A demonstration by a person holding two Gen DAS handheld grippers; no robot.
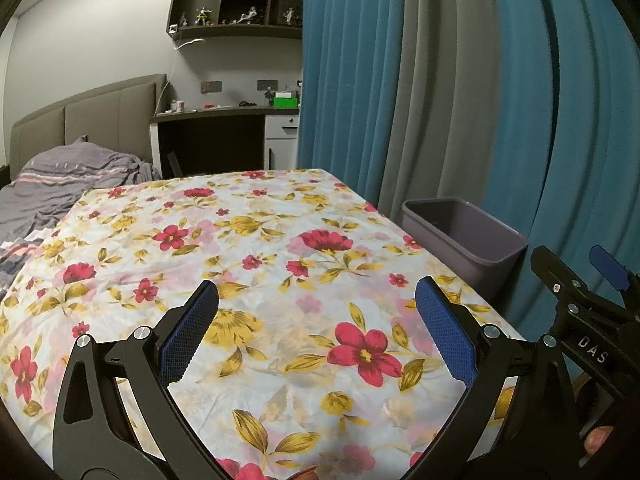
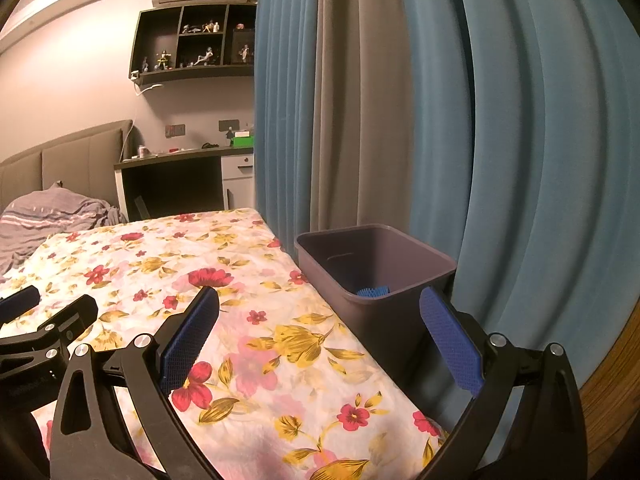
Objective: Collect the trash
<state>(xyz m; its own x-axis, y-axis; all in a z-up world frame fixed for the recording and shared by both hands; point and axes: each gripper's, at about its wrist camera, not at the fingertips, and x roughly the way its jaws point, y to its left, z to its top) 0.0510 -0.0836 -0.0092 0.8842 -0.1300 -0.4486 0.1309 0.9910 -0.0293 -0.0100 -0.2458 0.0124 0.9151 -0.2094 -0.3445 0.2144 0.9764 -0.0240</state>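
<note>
**Both grippers spread above the floral table, bin at its right edge**

The grey-purple bin (image 2: 376, 276) stands upright, mouth up, just beside the right edge of the table (image 2: 240, 344), its rim about level with the tabletop. Its long side runs along that edge. At its bottom lies a small blue spiky object (image 2: 373, 291), partly hidden by the near wall; what it is cannot be told.

The left gripper (image 1: 316, 328) hangs over the near half of the table, its blue-padded fingers wide apart with nothing between them. The right gripper (image 2: 320, 336) is likewise spread and empty, its left finger over the cloth and its right finger in front of the bin's near corner. Each gripper shows at the edge of the other's view.

A floral cloth (image 1: 248, 248) in red and yellow covers the table. Blue and grey curtains (image 2: 440, 120) hang close behind the bin. Farther back are a bed with rumpled grey bedding (image 1: 60, 184), a desk (image 1: 224, 114), and wall shelves of figurines (image 1: 240, 0).
</note>
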